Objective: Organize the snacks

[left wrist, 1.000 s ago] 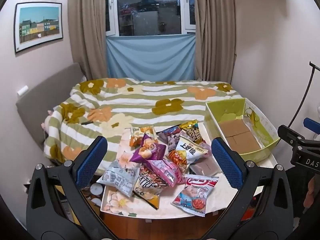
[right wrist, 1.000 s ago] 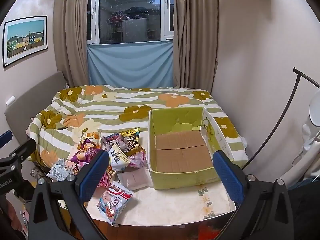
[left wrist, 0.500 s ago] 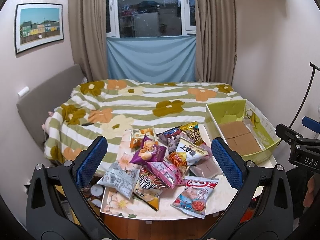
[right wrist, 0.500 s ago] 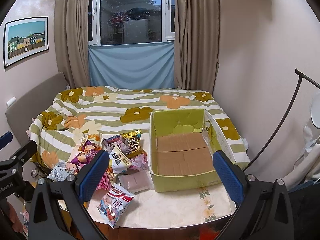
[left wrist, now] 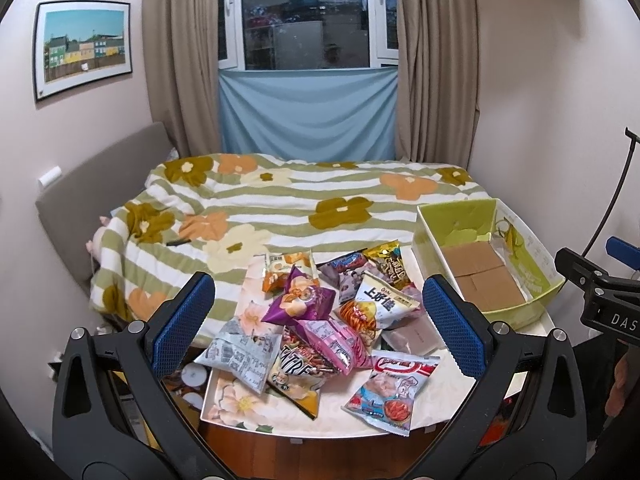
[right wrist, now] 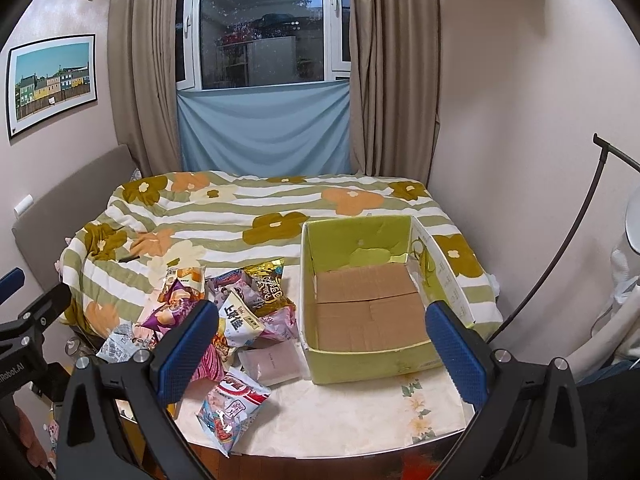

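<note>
Snacks (left wrist: 320, 320) lie heaped on the left half of your desk (right wrist: 340, 412), in front of the bed (left wrist: 280, 200). At the pile's left, a grey-white bag (left wrist: 240, 354) overhangs the desk's left edge. A purple bag (left wrist: 300, 300) sits on top, and a white bag with blue characters (left wrist: 380, 302) lies toward the right. A red-and-white packet (left wrist: 390, 394) lies apart, close to the near edge. Right of the pile, just beside a flat pink pouch (right wrist: 272, 362), stands the green box (right wrist: 372, 300), open-topped with bare cardboard inside. Bare desk runs between the box and the near edge. Your left tool (left wrist: 318, 322) hangs over the pile, jaws wide apart, holding nothing. Your right tool (right wrist: 320, 354) is spread wide before the box, also holding nothing.
</note>
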`<state>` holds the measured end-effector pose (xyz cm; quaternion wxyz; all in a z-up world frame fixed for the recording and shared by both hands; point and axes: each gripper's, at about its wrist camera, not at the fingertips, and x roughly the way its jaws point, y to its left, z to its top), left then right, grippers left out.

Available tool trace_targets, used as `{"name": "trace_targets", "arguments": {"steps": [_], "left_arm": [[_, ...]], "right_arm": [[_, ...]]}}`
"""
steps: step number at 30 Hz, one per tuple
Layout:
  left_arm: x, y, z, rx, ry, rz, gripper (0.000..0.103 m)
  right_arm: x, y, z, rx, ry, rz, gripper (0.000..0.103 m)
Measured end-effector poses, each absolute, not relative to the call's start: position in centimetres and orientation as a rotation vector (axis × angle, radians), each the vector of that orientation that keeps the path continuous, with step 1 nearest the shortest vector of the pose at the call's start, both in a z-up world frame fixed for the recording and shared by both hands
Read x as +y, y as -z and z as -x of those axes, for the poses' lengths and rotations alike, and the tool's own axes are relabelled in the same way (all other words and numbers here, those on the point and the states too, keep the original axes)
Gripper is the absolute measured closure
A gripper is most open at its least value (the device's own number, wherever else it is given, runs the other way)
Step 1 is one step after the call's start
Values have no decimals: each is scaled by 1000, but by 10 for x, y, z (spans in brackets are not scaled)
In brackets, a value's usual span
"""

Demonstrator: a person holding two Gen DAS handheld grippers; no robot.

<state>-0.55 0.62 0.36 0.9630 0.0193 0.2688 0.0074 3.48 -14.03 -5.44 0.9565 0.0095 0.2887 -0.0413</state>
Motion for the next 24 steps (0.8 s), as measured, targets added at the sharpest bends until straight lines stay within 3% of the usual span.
{"name": "trace_targets", "arguments": {"steps": [24], "left_arm": [[9, -5, 7, 545, -18, -38, 0]], "right_arm": [[-148, 58, -36, 581, 63, -33, 1]]}}
